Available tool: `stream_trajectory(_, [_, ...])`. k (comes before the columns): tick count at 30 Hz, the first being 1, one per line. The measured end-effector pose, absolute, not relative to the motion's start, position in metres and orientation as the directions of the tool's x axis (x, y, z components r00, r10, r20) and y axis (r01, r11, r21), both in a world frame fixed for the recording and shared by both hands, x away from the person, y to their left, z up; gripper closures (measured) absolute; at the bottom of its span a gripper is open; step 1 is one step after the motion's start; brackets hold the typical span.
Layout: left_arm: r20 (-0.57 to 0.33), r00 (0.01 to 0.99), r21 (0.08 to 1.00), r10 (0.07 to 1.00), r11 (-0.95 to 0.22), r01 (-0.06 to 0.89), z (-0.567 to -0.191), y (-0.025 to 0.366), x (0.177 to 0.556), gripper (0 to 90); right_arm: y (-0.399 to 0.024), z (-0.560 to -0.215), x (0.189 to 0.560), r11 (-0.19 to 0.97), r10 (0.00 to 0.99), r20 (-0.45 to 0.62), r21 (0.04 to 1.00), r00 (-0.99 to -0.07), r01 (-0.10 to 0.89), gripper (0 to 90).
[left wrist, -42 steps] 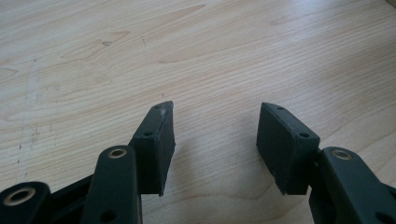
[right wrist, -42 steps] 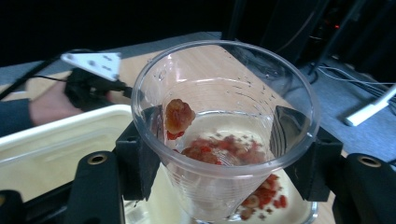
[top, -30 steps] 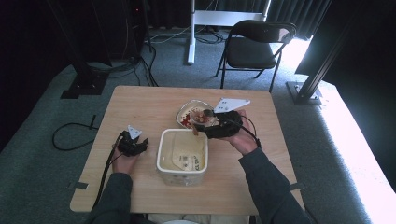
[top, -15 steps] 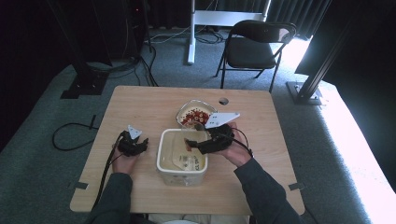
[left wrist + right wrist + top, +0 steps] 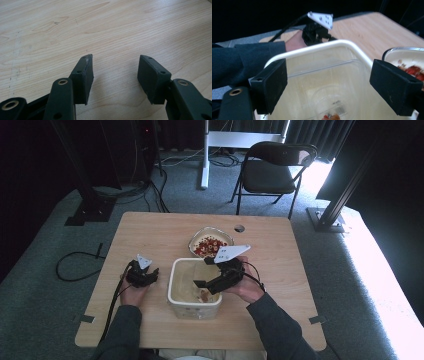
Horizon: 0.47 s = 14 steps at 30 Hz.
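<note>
Right gripper [image 5: 210,279] moved over tub [image 5: 175,292], jaws just opened, perhaps food [image 5: 331,117] dropped.

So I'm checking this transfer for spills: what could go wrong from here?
The right tool hangs low inside the clear tub, jaws just opened over the dropped piece; lifting out carelessly could catch the rim and tip the tub. The left tool rests open on the table, not steadying the tub. The food bowl nearby could get knocked.

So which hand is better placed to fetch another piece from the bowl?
Right. The right gripper hangs over the tub beside the bowl, jaws just opened and empty; the left gripper rests farther away.
</note>
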<state>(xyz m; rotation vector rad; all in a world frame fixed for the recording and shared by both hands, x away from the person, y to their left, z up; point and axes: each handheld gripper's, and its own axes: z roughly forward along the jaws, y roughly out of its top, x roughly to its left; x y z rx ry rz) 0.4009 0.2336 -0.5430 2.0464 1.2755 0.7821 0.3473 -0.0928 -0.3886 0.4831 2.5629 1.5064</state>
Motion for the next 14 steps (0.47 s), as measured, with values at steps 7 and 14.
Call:
stream_trajectory(7, [0.165, 0.366, 0.743, 0.916, -0.359, 0.564, -0.543, 0.234, 0.401, 47.1, -0.116, -0.384, 0.346, 0.389, 0.426, 0.016, 0.899, -0.905, 0.199, 16.9])
stream_trajectory(14, [0.163, 0.366, 0.743, 0.916, -0.359, 0.565, -0.543, 0.234, 0.401, 47.1, -0.173, -0.41, 0.347, 0.348, 0.711, -0.058, 0.895, -0.701, 0.278, 20.8])
